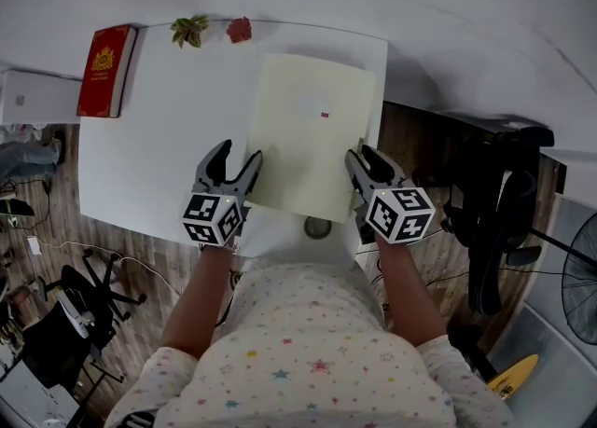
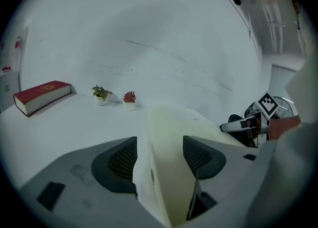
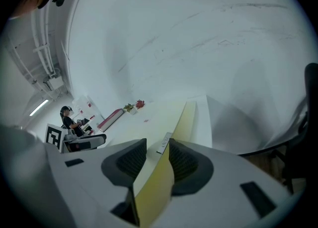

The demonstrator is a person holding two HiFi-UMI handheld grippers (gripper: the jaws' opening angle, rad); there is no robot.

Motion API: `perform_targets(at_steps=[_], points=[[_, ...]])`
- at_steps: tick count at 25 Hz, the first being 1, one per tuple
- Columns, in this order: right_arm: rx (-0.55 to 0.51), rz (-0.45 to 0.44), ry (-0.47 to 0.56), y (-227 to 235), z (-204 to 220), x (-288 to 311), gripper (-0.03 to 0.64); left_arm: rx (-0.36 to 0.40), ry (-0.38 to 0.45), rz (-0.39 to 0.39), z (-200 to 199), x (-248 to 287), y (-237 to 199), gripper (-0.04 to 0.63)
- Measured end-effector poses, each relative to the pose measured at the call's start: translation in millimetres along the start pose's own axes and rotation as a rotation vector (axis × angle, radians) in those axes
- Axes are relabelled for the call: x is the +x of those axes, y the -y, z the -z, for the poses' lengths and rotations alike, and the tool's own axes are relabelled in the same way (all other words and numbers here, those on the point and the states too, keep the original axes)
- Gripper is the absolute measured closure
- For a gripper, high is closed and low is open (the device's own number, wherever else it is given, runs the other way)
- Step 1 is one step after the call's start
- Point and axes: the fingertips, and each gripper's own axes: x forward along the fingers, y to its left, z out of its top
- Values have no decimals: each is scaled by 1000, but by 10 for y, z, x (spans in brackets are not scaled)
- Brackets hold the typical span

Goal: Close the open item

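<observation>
Pale yellow folder lies flat on the white worktop, stretching ahead of and between your two grippers. Your left gripper is clamped on its near left corner. Your right gripper is pinched shut on its near right edge.

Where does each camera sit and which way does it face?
Head view: on the person's head, facing steeply down at the table; forearms, left tongs and right tongs show.
Left gripper view: on left tongs, along its jaws over the folder.
Right gripper view: same, on right tongs.
Shared: folder, red book.
</observation>
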Motion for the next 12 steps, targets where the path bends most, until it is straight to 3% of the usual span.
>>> perform_targets(at_steps=[12], points=[[8,-1,42,-3,-96,-78,528,27,-54,53,90,75,151,328]])
